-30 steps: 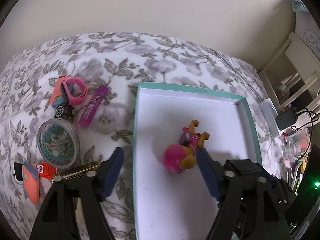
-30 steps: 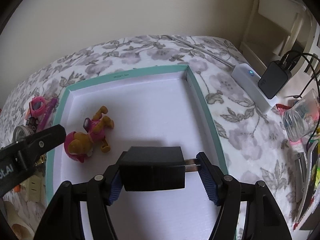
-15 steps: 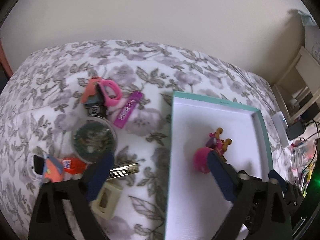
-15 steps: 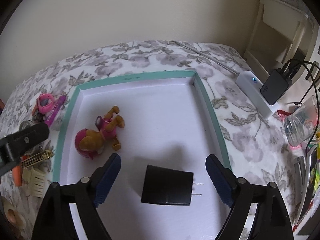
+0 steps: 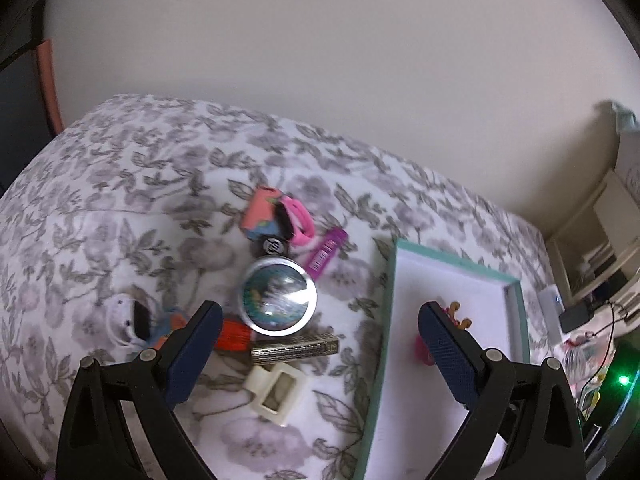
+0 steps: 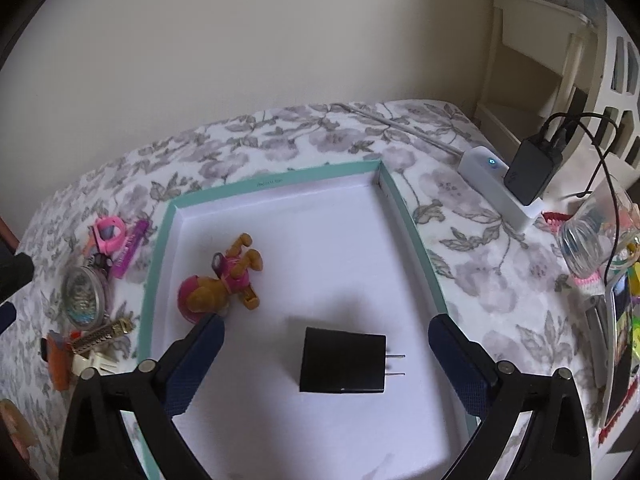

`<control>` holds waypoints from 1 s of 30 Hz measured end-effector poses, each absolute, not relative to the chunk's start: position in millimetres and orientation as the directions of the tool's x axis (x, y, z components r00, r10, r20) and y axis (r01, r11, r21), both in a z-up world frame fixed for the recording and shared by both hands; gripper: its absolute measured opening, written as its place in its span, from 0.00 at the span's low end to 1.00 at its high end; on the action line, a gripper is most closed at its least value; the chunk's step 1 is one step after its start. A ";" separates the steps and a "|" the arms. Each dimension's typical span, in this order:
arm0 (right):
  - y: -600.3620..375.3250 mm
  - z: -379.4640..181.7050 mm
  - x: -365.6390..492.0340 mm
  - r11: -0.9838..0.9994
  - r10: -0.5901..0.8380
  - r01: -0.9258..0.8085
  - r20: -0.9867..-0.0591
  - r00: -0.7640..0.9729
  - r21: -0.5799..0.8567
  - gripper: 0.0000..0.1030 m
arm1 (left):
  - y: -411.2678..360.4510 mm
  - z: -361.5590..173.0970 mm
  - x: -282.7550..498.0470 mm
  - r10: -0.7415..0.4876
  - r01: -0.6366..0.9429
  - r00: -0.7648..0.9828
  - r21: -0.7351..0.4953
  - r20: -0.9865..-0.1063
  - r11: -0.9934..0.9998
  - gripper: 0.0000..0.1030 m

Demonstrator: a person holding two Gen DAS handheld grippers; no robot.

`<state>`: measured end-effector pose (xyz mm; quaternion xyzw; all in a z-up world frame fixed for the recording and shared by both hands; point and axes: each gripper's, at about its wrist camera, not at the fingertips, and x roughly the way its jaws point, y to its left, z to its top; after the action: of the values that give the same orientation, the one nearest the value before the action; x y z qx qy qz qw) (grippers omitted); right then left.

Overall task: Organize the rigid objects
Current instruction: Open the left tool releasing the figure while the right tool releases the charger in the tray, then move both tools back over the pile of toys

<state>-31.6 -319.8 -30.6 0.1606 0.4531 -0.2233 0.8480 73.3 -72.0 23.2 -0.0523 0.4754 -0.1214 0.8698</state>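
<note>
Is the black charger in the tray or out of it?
In: the charger lies flat on the tray's white floor, prongs sideways.

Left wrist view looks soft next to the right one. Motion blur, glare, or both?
Left wrist view: scene smeared, consistent with motion blur, gripper fingers sharp; bright glare on the round tin lid hides its contents. Right wrist view: sharp, the black charger crisp with a soft shadow behind it on the white tray. Both: fisheye bends the bed edge.
</note>
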 end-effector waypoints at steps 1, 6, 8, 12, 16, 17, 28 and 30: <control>-318.6 -28.1 -31.8 0.850 -0.235 0.523 -0.838 0.493 0.069 1.00 | -66.2 27.6 71.7 -0.252 0.151 0.536 -0.203 -0.806 0.968 0.95; -308.5 -13.9 -30.6 0.864 -0.201 0.493 -0.825 0.529 0.105 1.00 | -42.4 41.0 65.1 -0.195 0.112 0.588 -0.160 -0.785 0.981 0.95; -304.2 -8.3 -29.8 0.864 -0.165 0.481 -0.816 0.554 0.152 1.00 | -32.1 44.2 64.2 -0.178 0.094 0.594 -0.152 -0.785 0.984 0.95; -291.9 2.5 -27.0 0.867 -0.117 0.453 -0.798 0.591 0.208 1.00 | -9.7 49.1 64.6 -0.154 0.047 0.598 -0.158 -0.786 0.986 0.95; -270.7 12.3 -20.9 0.893 -0.075 0.392 -0.784 0.616 0.222 1.00 | 12.2 52.2 66.6 -0.124 0.003 0.609 -0.154 -0.783 0.988 0.95; -263.6 13.7 -18.1 0.901 -0.052 0.366 -0.782 0.622 0.232 1.00 | 16.9 52.6 67.5 -0.116 -0.006 0.608 -0.150 -0.786 0.989 0.95; -183.8 -0.5 16.1 0.966 0.043 0.187 -0.823 0.567 0.179 0.95 | 61.5 33.3 90.8 -0.047 -0.092 0.525 -0.112 -0.850 0.989 0.95; -170.3 -8.1 22.0 0.973 0.052 0.159 -0.836 0.547 0.165 0.95 | 63.1 19.7 94.9 -0.052 -0.100 0.484 -0.115 -0.873 0.988 0.95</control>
<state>22.0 -170.3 -8.1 0.1111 0.4751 -0.0305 0.8724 94.9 63.1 19.7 -0.0752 0.5077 0.0141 0.8582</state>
